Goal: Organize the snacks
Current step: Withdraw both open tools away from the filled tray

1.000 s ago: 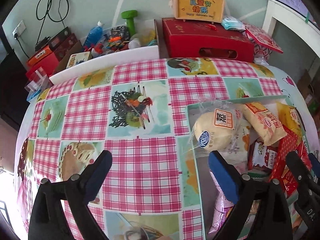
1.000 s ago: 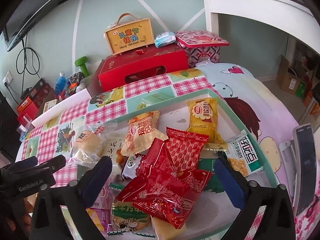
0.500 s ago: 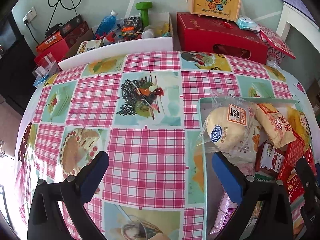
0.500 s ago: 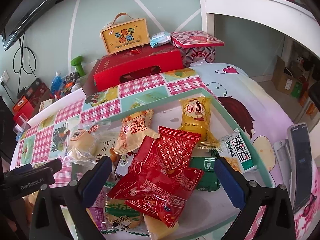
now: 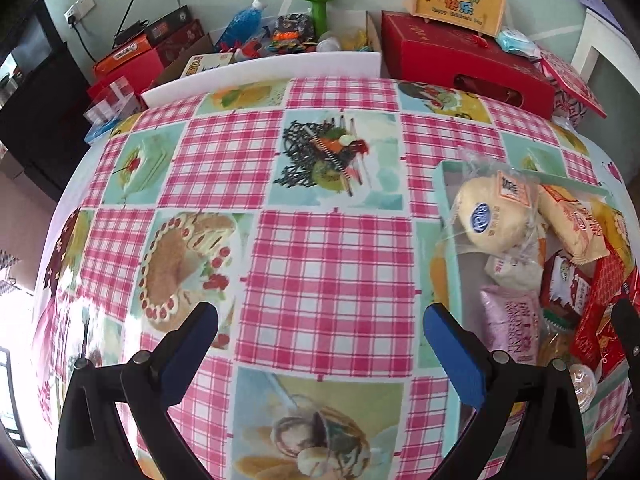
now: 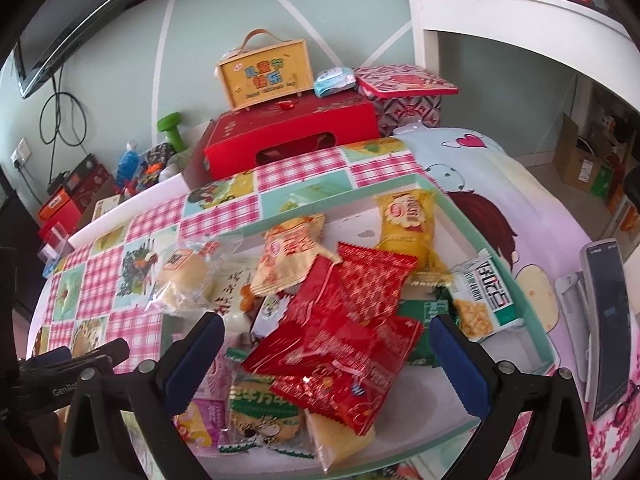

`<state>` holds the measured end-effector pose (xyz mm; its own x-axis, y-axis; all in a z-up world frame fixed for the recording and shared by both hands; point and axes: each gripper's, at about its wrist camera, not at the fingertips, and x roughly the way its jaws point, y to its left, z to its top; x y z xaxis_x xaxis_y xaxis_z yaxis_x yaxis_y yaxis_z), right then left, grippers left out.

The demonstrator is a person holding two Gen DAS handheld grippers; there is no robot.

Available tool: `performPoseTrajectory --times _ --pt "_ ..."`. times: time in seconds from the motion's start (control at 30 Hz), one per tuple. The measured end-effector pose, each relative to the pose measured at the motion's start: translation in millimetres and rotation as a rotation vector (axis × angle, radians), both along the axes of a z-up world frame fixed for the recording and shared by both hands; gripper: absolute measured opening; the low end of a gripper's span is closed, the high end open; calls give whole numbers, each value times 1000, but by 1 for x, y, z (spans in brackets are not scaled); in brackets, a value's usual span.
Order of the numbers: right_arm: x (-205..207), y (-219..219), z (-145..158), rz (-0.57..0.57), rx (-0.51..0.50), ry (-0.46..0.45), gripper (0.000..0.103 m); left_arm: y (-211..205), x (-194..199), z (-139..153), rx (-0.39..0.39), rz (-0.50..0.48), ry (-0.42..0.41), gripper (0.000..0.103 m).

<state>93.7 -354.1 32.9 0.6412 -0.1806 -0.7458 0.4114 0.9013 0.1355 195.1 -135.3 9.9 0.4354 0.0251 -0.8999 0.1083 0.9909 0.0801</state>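
A shallow teal-rimmed tray [image 6: 500, 240] holds several snack packs: a big red pack [image 6: 336, 352], a yellow pack [image 6: 408, 220], an orange pack [image 6: 288, 252], a clear-wrapped bun [image 6: 184, 276] and a green-white corn pack [image 6: 484, 300]. My right gripper [image 6: 324, 356] is open and empty, just above the red pack. My left gripper [image 5: 320, 340] is open and empty over the checked tablecloth [image 5: 320, 264], left of the tray [image 5: 444, 208]. The bun [image 5: 492, 216] shows at the tray's near corner.
A red gift box [image 6: 292, 140] with a yellow carry-case [image 6: 264, 74] on it stands behind the table. A white box of clutter [image 5: 280, 40] and a green dumbbell [image 5: 320, 8] sit at the back. A phone [image 6: 608, 320] lies right of the tray.
My left gripper has drawn back and shifted left, so more tablecloth shows and the tray sits further right. My right gripper has eased slightly back; both stay open.
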Motion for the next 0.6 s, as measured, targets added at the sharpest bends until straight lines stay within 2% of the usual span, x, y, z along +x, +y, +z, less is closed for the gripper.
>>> performPoseTrajectory --times 0.3,0.6 --pt "-8 33 0 63 -43 16 103 21 -15 -6 12 27 11 102" --pt "-24 65 9 125 -61 -7 103 36 -40 -4 0 27 6 102"
